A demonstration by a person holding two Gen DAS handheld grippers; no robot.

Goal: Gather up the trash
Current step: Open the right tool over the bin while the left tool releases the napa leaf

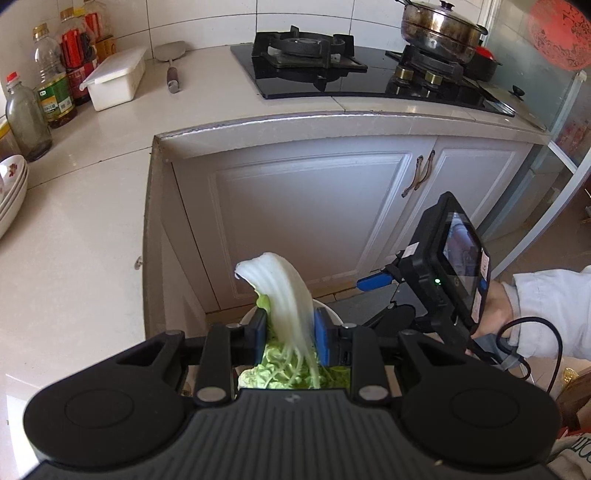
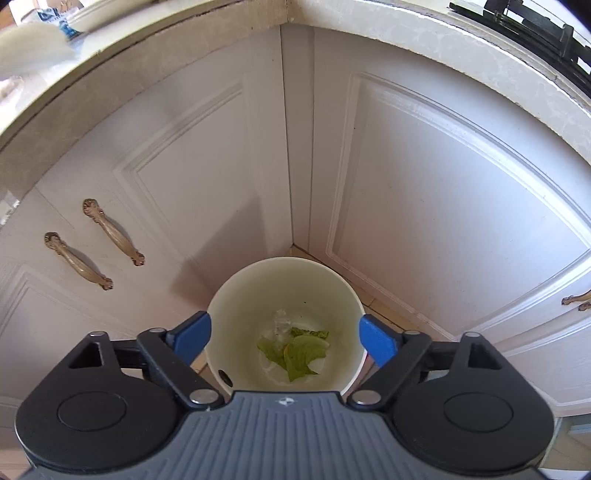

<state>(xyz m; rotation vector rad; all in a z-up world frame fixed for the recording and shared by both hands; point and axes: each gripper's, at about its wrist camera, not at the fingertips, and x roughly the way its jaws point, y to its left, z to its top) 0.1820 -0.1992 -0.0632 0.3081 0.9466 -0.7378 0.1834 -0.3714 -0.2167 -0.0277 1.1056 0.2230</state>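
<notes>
Hiding most of the round white plastic trash bucket (image 1: 325, 308) behind the left gripper (image 1: 290, 334) in the left wrist view; showing only a sliver of rim. Cutting off the leafy green end of the pale white-and-green cabbage leaf (image 1: 284, 295) behind the gripper body. Blurring the white object at the upper left corner of the right wrist view; not identifiable.

Left gripper: pinching the cabbage leaf between 2 blue pads (image 1: 322, 334), jaws nearly pressed together, white stalk arching upward and forward, leaf hanging directly above the bucket.

Right gripper (image 2: 285, 338): spreading wide, 2 blue fingertips (image 2: 376, 339) straddling the bucket (image 2: 236, 295) rim on either side, holding nothing, pointing down into the bucket mouth. Resting several small green leaf scraps (image 2: 299, 350) on the bucket floor. Showing the right hand (image 1: 496, 306) in a light sleeve gripping the handle behind the black camera unit (image 1: 454, 266), to the right of the left gripper.

Standing the bucket on the floor in the inner corner between 2 white panelled cabinet doors (image 2: 443, 206) with bronze handles (image 2: 112, 232). Running a beige countertop (image 1: 74, 221) above, carrying a black gas hob (image 1: 332, 70), a steel lidded pot (image 1: 439, 26), a white rectangular box (image 1: 114, 77) and glass bottles (image 1: 51, 77).
</notes>
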